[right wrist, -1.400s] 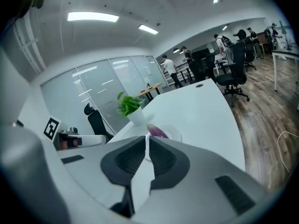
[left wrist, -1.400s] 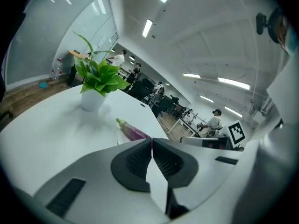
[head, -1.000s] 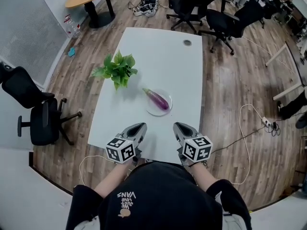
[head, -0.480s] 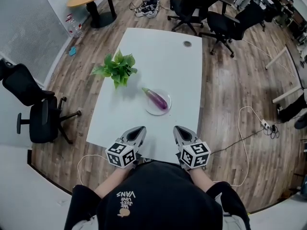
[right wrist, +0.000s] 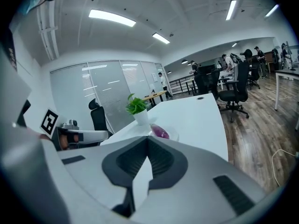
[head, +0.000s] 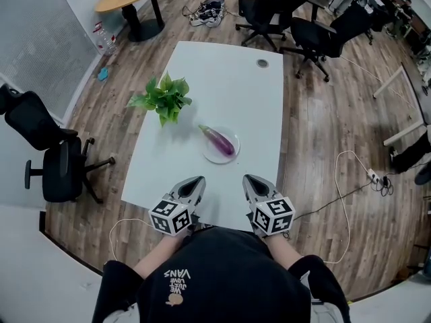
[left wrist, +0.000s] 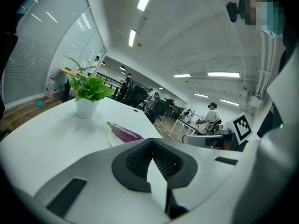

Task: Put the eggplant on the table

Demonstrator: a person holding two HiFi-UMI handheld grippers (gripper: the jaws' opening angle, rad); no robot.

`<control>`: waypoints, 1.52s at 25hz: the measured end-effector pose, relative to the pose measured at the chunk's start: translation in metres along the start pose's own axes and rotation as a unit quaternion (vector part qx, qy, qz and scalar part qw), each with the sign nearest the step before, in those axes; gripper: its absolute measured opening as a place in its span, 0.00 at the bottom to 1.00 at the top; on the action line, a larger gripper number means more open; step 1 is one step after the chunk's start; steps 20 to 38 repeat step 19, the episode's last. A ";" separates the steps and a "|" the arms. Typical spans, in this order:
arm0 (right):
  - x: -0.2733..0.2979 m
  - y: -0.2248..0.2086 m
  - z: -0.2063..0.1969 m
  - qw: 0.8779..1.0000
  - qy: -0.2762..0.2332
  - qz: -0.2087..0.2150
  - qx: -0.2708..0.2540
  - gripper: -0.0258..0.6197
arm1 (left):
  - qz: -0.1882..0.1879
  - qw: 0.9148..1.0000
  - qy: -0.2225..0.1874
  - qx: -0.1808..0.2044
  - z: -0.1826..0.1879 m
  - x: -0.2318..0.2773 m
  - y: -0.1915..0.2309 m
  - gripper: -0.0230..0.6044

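Head view gives me the layout that neither tool camera can: both grippers hover over the near edge of the white table [head: 229, 73], side by side and apart. Well ahead of the left gripper [head: 195, 180] and off to its left stands the potted plant [head: 163, 97]. The eggplant [head: 220, 140] lies on a small plate [head: 209, 155] ahead of both pairs of fingertips, between their two lines and touched by neither. The right gripper [head: 250, 178] points the same way. Left gripper view shows me what the overhead hides: its jaws are clenched tip to tip, empty, with the eggplant [left wrist: 124, 133] just beyond and left of them. Right gripper view shows its jaws pressed together too, the eggplant [right wrist: 160, 132] peeking just above their tips.
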State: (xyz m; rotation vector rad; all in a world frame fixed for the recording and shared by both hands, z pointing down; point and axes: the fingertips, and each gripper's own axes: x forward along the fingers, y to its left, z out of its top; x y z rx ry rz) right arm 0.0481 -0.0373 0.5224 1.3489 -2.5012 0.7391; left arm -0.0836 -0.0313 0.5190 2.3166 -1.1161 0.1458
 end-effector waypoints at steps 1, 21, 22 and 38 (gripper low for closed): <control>0.001 0.001 0.000 1.000 -0.001 0.001 0.000 0.07 | 0.001 1.000 0.000 0.001 0.000 0.000 0.001 0.05; 0.004 0.001 0.002 1.000 -0.005 0.006 0.000 0.07 | -0.002 1.000 -0.009 -0.011 0.005 0.004 -0.001 0.05; 0.004 0.001 0.002 1.000 -0.005 0.006 0.000 0.07 | -0.002 1.000 -0.009 -0.011 0.005 0.004 -0.001 0.05; 0.004 0.001 0.002 1.000 -0.005 0.006 0.000 0.07 | -0.002 1.000 -0.009 -0.011 0.005 0.004 -0.001 0.05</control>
